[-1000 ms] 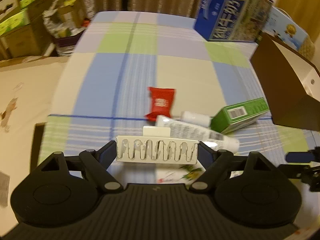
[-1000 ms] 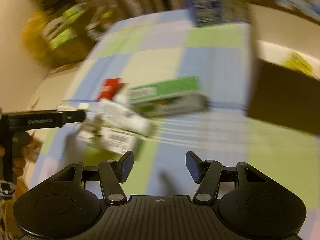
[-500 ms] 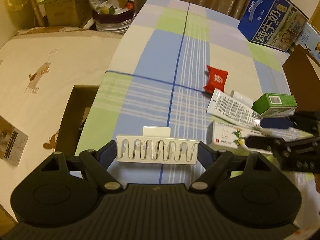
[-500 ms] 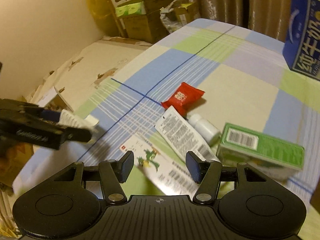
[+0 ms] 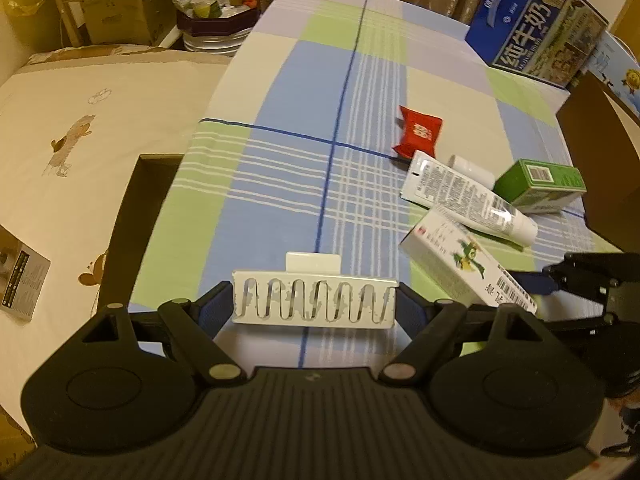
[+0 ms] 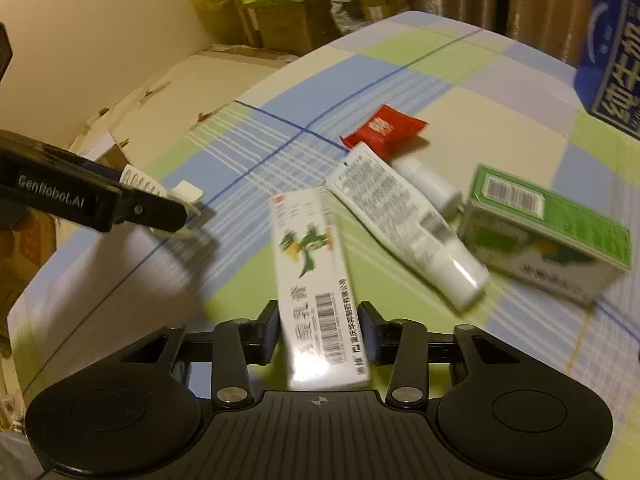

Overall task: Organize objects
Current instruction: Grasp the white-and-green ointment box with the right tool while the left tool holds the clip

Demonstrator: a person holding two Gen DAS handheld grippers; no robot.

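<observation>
White cardboard, the ointment box (image 6: 320, 292) sits clamped at its near end in the right gripper (image 6: 319, 330), at 6 o'clock from the tube (image 6: 404, 224), and could pivot loose, while the left gripper (image 5: 314, 306) pinches a slotted rack (image 5: 314, 303).

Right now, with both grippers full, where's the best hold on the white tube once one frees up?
Take the white tube across its flat middle, coming from above with the fingers spanning its narrow width. It lies flat and diagonal on the cloth, crimped end beside the red packet, cap end toward the green box. The middle shows open cloth on the long white box side; the small white bottle crowds the other.
</observation>
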